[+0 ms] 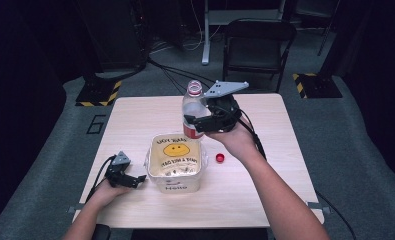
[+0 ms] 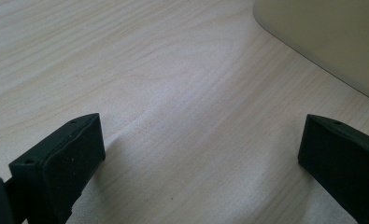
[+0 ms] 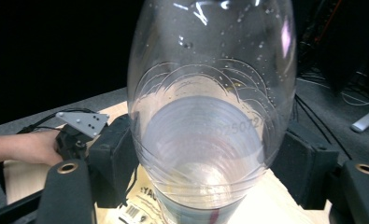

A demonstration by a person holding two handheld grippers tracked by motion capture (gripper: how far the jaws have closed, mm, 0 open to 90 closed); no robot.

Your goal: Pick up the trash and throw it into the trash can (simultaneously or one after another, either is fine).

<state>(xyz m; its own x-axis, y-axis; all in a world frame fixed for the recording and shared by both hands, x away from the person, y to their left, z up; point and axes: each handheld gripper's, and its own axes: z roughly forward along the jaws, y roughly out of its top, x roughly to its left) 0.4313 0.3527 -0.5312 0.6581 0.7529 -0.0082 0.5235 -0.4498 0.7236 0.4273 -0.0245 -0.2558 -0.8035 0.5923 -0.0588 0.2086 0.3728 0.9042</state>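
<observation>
Your right gripper (image 1: 201, 123) clamped the uncapped plastic bottle (image 1: 193, 107) above the smiley tub (image 1: 175, 162); your left gripper (image 1: 135, 181) rested open on the table (image 1: 265, 150).

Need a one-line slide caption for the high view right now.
Right gripper holds an uncapped clear bottle above the smiley tub; red cap lies beside it; left gripper rests open.

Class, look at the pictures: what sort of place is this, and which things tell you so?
Probably a lab or recording room, not a home: a bare wooden table on grey carpet, hazard-striped stand bases, loose cables on the floor and a folding chair.
</observation>
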